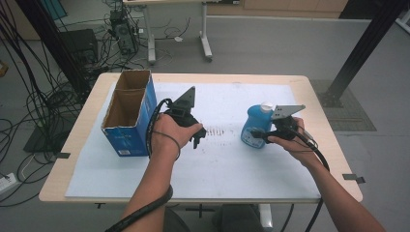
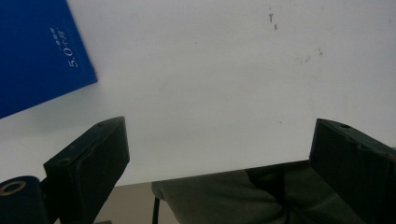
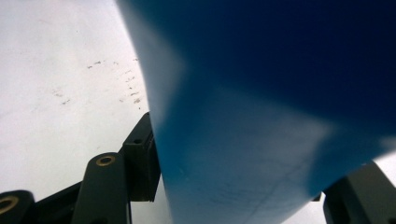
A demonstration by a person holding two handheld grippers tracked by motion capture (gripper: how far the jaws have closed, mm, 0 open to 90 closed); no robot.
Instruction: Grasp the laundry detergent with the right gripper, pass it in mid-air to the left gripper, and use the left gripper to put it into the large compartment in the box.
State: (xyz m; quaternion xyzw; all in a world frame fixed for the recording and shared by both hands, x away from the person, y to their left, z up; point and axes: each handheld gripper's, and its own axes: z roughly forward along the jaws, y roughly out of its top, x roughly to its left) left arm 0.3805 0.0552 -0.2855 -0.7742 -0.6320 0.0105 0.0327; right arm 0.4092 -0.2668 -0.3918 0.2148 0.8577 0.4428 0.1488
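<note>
On the table, right gripper (image 1: 261,136) clamps blue bottle (image 1: 253,126).

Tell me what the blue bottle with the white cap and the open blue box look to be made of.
The blue bottle with the white cap looks like smooth, slightly glossy plastic: its rounded moulded body shows soft highlights. The open blue box seems to be cardboard: brown raw insides, a thin divider, and a printed blue outer face with a matte look.
</note>
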